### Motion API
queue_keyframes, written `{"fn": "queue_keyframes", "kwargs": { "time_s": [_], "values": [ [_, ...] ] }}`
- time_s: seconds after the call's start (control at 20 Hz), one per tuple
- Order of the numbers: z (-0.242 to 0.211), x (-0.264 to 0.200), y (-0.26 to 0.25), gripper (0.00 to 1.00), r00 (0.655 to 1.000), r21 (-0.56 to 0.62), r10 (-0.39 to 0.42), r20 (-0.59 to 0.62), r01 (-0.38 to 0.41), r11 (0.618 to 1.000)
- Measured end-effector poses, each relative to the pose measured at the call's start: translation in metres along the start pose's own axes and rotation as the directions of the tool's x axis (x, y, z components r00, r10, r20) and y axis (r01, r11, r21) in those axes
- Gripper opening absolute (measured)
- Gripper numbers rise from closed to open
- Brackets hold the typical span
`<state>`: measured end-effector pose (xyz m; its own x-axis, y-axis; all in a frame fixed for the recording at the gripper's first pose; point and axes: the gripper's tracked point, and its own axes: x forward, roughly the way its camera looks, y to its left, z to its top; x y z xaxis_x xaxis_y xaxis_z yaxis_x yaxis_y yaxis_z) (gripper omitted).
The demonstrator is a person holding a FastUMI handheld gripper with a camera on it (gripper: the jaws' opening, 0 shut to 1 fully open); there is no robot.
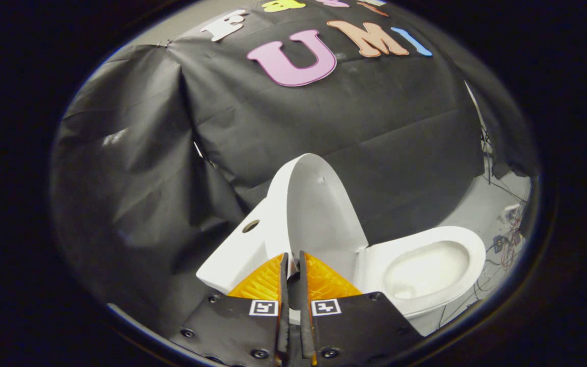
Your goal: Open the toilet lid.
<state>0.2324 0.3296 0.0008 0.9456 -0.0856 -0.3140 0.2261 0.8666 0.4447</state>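
Black cloth hangs across the back, creased and rumpled, with a deep fold down its left part where two panels meet. Above the cloth's top-left corner, a strip of pale wall peeks over. Below the cloth's right end, grey floor opens up. A thin cable runs down the cloth's right edge, and under it a tangle of wires sprawls on that floor.

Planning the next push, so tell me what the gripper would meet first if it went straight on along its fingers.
Most likely the raised toilet lid: it stands upright just ahead of the gripper, whose fingers are nearly closed and seem to pinch its lower edge. Contact may already exist; depth is unclear. The open bowl lies off to the side.
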Motion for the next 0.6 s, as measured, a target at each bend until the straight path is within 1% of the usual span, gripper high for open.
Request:
{"fn": "queue_keyframes", "kwargs": {
  "time_s": [0.2, 0.3, 0.6],
  "values": [
    [-0.004, 0.010, 0.018, 0.09, 0.999, 0.006, 0.030, 0.011, -0.030, 1.000],
    [-0.009, 0.016, 0.030, 0.09, 0.998, -0.002, 0.061, 0.019, -0.061, 0.998],
    [-0.014, 0.024, 0.046, 0.09, 0.996, -0.004, 0.072, 0.059, -0.072, 0.997]
  ]
}}
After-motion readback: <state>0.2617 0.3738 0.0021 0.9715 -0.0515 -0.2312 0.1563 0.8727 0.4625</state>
